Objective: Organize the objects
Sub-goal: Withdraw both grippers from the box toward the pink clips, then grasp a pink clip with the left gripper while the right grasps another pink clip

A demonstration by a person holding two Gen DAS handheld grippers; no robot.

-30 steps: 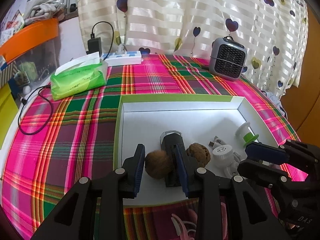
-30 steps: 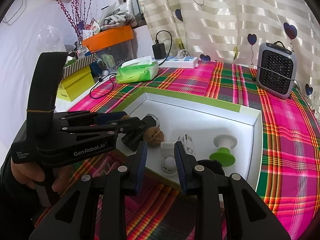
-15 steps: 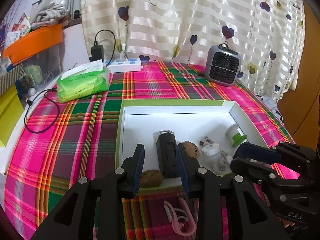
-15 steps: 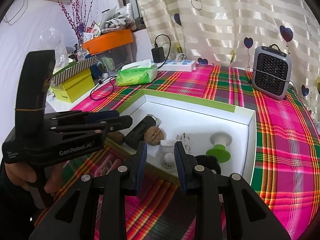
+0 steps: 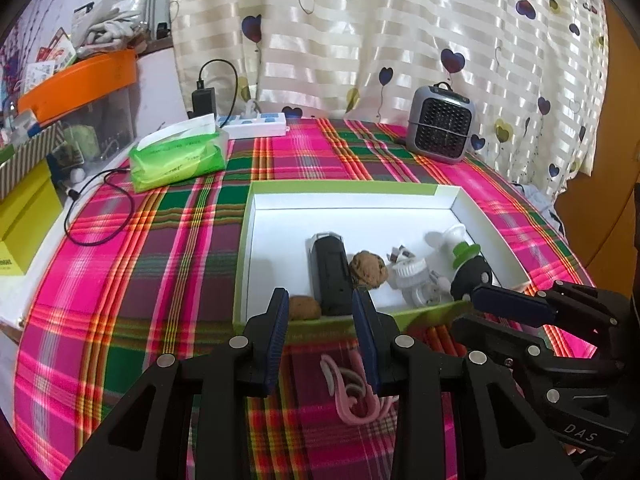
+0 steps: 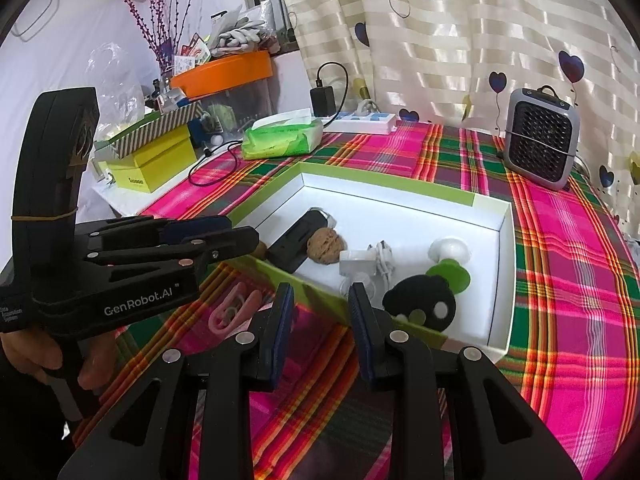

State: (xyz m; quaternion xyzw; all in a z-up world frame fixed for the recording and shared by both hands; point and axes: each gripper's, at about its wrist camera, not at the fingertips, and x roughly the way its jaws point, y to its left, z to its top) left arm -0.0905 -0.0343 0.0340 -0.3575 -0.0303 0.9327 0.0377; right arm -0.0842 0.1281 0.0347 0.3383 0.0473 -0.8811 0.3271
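Left hand-held gripper (image 5: 320, 322): jaws apart, holding nothing, just outside the white tray's (image 5: 496, 236) near wall. Brown walnut (image 5: 304, 307) lies inside that wall, just beyond the fingertips.

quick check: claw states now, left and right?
Left claw: open, holding nothing; its jaws have just been opening.
Right claw: open, holding nothing.
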